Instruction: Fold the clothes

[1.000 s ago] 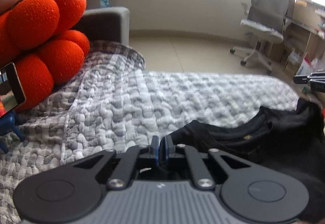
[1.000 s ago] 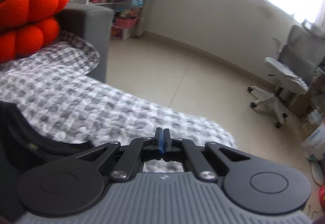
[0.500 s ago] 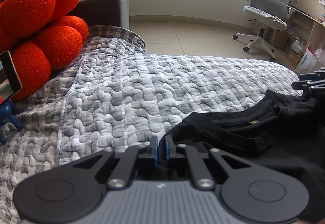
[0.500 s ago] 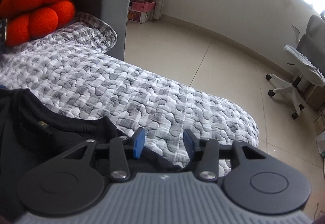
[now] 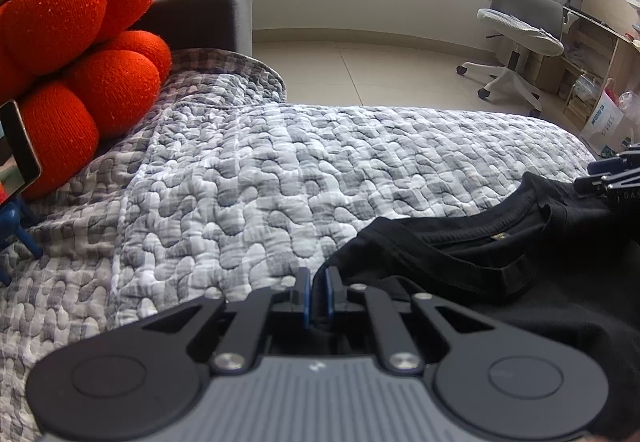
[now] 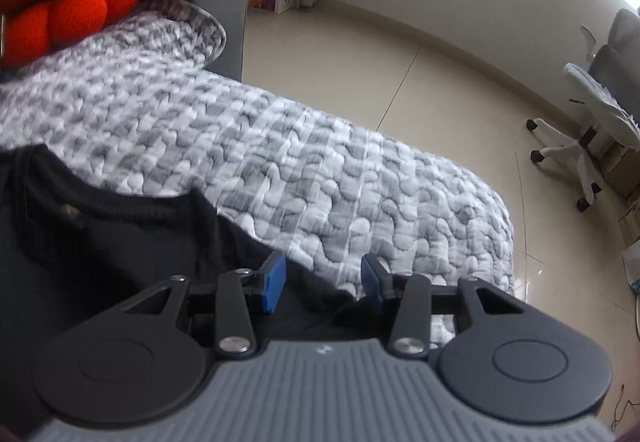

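Note:
A black T-shirt [image 5: 472, 254] lies on the grey quilted cover [image 5: 280, 177], neckline up and facing away from me. My left gripper [image 5: 316, 292] is shut on the shirt's left shoulder edge, black fabric pinched between the blue pads. In the right wrist view the same black T-shirt [image 6: 100, 242] spreads at lower left. My right gripper [image 6: 322, 284] is open over the shirt's right shoulder edge, with nothing gripped between its blue pads [image 6: 272, 284]. The right gripper also shows at the far right of the left wrist view [image 5: 612, 177].
An orange knotted cushion [image 5: 76, 53] and a phone on a blue stand [image 5: 18, 153] sit at the left. A grey sofa arm [image 5: 200, 13] is behind. An office chair [image 5: 524, 21] and shelving [image 5: 600, 69] stand across the tiled floor [image 6: 400, 81].
My right gripper went from shut to open and let go of the shirt's shoulder. Both grippers came down, and the shirt has been laid flat on the cover. The left stays clamped.

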Demonstrator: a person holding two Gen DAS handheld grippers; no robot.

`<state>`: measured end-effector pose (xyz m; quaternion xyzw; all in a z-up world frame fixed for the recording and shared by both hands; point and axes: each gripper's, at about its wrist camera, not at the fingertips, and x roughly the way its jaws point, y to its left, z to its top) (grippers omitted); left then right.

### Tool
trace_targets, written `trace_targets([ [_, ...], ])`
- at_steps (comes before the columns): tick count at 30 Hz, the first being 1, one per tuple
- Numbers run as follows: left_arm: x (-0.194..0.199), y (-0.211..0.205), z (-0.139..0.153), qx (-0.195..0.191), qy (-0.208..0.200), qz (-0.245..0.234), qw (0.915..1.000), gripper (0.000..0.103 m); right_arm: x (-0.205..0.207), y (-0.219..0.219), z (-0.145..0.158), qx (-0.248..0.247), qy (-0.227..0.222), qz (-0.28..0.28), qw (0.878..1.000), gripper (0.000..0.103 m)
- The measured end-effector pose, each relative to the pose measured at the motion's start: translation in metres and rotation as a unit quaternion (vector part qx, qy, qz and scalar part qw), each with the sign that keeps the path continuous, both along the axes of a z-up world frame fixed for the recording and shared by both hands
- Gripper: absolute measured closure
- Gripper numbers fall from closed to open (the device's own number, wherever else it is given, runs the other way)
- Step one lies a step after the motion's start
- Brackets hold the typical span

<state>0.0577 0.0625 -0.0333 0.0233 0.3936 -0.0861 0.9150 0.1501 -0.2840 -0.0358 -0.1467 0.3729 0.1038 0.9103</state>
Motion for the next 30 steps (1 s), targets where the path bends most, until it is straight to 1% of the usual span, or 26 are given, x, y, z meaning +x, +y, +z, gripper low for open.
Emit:
trace_targets([
  [1,0.000,0.000,0.000,-0.001,0.000,0.000,1.0000,0.096,0.000,-0.001,-0.001,-0.001,0.002,-0.002,1.000,0.057],
  [2,0.000,0.000,0.000,-0.002,0.000,0.000,1.0000,0.096,0.001,-0.006,0.004,0.011,-0.009,-0.014,1.000,0.057],
  [5,0.000,0.004,0.002,-0.013,0.001,0.003,0.9999,0.093,-0.002,-0.004,0.001,0.012,0.000,0.002,1.000,0.057],
  [7,0.000,0.007,0.003,-0.025,0.001,0.003,0.9997,0.090,-0.004,-0.001,-0.002,0.012,0.007,0.014,1.000,0.057],
  [9,0.000,0.009,0.004,-0.035,0.000,-0.002,0.9994,0.076,-0.006,0.001,-0.004,0.011,0.013,0.027,0.999,0.057],
  [11,-0.002,0.009,0.005,-0.040,-0.003,-0.012,0.9991,0.070,-0.008,0.003,-0.007,0.011,0.020,0.039,0.999,0.057],
  [15,-0.001,-0.001,-0.001,-0.013,0.008,-0.028,0.9995,0.070,-0.012,0.007,-0.011,0.011,0.034,0.064,0.997,0.057],
  [16,-0.001,-0.003,-0.002,-0.007,0.007,-0.032,0.9994,0.070,-0.012,0.011,-0.017,-0.007,0.038,0.069,0.997,0.057],
  [17,-0.002,-0.004,-0.002,-0.004,0.006,-0.036,0.9993,0.071,-0.011,0.010,-0.017,-0.005,0.041,0.067,0.997,0.057],
  [23,-0.001,-0.001,-0.003,-0.014,0.009,-0.043,0.9989,0.073,-0.005,-0.009,-0.012,0.019,0.052,0.041,0.998,0.057],
  [25,-0.002,-0.001,-0.003,-0.010,0.008,-0.042,0.9991,0.076,-0.004,-0.018,-0.011,0.022,0.057,0.027,0.998,0.057],
  [26,-0.001,-0.001,-0.003,-0.008,0.006,-0.039,0.9992,0.080,-0.004,-0.022,-0.011,0.023,0.062,0.021,0.998,0.057],
  [27,-0.001,-0.001,-0.003,-0.007,0.005,-0.037,0.9993,0.086,-0.004,-0.021,-0.010,0.020,0.059,0.022,0.998,0.058],
  [28,-0.001,-0.001,-0.002,-0.005,0.004,-0.035,0.9994,0.089,-0.005,-0.019,-0.009,0.018,0.055,0.024,0.998,0.061],
  [29,-0.001,-0.001,-0.002,-0.004,0.002,-0.033,0.9995,0.093,-0.006,-0.017,-0.008,0.015,0.052,0.027,0.998,0.078],
  [30,-0.001,0.000,-0.002,-0.002,0.001,-0.030,0.9995,0.095,-0.007,-0.015,-0.007,0.013,0.049,0.029,0.998,0.087],
])
